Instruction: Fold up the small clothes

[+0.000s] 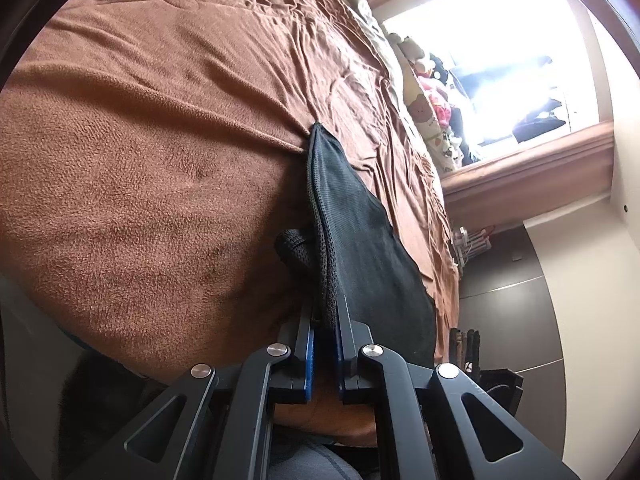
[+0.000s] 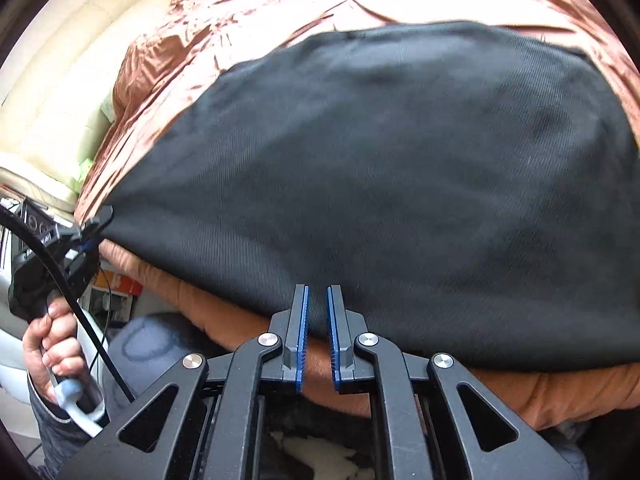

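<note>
A black garment (image 2: 380, 184) lies spread on a brown blanket (image 2: 280, 4) on a bed. In the left wrist view the garment (image 1: 368, 236) shows edge-on, its mesh hem running into my left gripper (image 1: 325, 312), which is shut on that hem. My right gripper (image 2: 317, 292) sits at the garment's near edge, its blue pads a narrow gap apart with the cloth edge between them. The left gripper also shows in the right wrist view (image 2: 94, 224), held by a hand at the garment's left corner.
The brown blanket (image 1: 140, 152) covers the bed. Stuffed toys and pillows (image 1: 424, 96) lie by a bright window (image 1: 500, 60). A cream headboard (image 2: 60, 72) stands at the left. A dark wardrobe (image 1: 512, 320) stands beyond the bed's edge.
</note>
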A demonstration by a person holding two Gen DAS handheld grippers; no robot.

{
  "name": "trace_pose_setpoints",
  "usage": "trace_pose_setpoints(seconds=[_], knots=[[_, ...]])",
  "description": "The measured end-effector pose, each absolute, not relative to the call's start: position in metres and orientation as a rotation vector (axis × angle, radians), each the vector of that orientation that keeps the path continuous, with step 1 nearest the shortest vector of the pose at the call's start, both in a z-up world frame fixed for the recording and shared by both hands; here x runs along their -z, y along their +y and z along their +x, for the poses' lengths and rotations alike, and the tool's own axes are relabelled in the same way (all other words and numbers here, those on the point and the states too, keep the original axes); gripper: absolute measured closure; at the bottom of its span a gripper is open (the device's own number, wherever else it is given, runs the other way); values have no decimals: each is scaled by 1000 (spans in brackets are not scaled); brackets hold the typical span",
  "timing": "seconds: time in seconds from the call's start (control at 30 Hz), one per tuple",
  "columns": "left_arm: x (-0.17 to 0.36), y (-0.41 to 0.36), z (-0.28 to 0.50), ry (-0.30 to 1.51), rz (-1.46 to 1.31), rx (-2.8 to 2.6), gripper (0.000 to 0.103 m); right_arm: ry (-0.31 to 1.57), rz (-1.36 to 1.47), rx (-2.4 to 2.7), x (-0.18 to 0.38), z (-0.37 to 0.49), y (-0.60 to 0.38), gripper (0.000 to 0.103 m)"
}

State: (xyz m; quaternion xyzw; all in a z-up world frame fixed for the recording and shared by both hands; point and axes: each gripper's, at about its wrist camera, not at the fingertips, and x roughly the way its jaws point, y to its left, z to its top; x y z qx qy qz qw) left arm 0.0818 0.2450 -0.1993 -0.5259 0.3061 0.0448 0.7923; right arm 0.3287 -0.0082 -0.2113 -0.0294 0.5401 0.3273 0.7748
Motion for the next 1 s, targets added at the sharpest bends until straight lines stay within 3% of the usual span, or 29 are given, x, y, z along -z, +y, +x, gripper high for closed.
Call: trace_pose_setpoints(seconds=[1.0], knots=[[217,245,88,725,-1209,-203,95,1110,-13,-578,226,457,52,97]])
